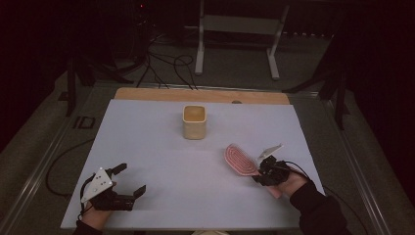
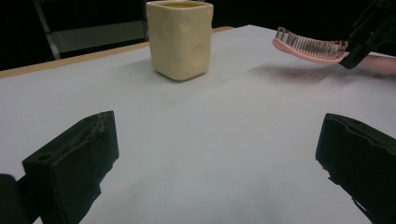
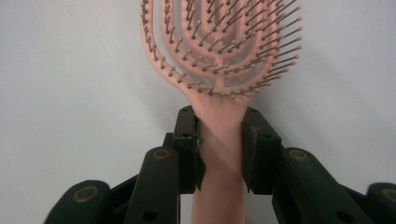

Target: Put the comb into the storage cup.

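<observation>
The right gripper (image 3: pixel 219 140) pinches the pink hairbrush (image 3: pixel 219 46) by its handle, and the brush head is lifted a little above the white table (image 1: pixel 161 161), bristles up, to the right of the cream cup (image 1: pixel 194 122). The left gripper (image 1: pixel 128 180) rests low at the near left side with jaws spread wide and nothing between them

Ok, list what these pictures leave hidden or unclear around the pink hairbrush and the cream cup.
- Hairbrush: the right gripper view's top edge cuts off the head's tip, and its bottom edge the handle's end.
- Cup: its inside is too dim to read in the high view; in the left gripper view the top edge crops its rim.
- Right gripper: in the high view its grip on the handle is too small and dark to judge.
- Left gripper: the hand covers its rear.
</observation>
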